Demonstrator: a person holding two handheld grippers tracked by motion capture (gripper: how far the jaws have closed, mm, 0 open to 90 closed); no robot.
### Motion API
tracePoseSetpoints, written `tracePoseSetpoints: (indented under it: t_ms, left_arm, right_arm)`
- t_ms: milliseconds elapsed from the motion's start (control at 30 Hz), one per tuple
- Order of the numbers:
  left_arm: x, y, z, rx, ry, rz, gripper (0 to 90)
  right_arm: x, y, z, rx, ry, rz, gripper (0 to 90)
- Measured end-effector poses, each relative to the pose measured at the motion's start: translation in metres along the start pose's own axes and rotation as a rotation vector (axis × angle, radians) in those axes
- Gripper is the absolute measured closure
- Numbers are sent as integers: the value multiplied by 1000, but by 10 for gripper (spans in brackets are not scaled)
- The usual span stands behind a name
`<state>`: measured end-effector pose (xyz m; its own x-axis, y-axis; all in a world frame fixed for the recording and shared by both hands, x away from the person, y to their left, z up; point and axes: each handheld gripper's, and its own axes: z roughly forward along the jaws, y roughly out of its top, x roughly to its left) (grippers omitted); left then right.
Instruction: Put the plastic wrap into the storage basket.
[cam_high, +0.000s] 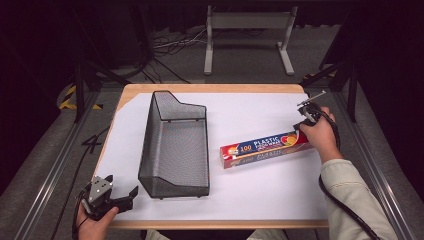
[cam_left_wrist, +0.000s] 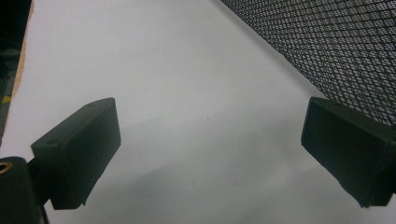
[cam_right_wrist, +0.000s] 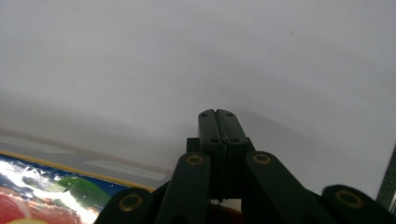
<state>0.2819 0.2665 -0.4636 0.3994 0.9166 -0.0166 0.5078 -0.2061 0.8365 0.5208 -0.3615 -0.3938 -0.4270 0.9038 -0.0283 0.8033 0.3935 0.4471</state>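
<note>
Nothing is packed yet: the plastic wrap box (cam_high: 265, 148) lies on the worktop (cam_high: 260, 190) right of the empty mesh basket (cam_high: 175, 145), the right gripper (cam_high: 306, 118) pressed together at its far end, left gripper (cam_high: 122, 196) spread wide near-left.

A black mesh basket (cam_high: 175, 145) stands on the white table (cam_high: 260, 195). Right of the basket lies a plastic wrap box (cam_high: 265, 147), well apart from it. The right gripper (cam_high: 304, 120) is at the far end of this box. The left gripper (cam_high: 122, 197), jaws apart, is just beside the basket's near left corner.
</note>
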Motion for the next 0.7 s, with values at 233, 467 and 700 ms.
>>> tracePoseSetpoints:
  t_ms: [233,467,700]
  left_arm:
    - [0,0,-1,-9,5,-7,58]
    - [-1,3,4,-10,8,-16,59]
    - [-1,8,8,-26,11,-23,58]
  right_arm:
    - [5,5,-1,77,-16,-62,900]
    - [6,-5,-8,127,9,-38,900]
    - [13,-24,-19,171,16,-44,900]
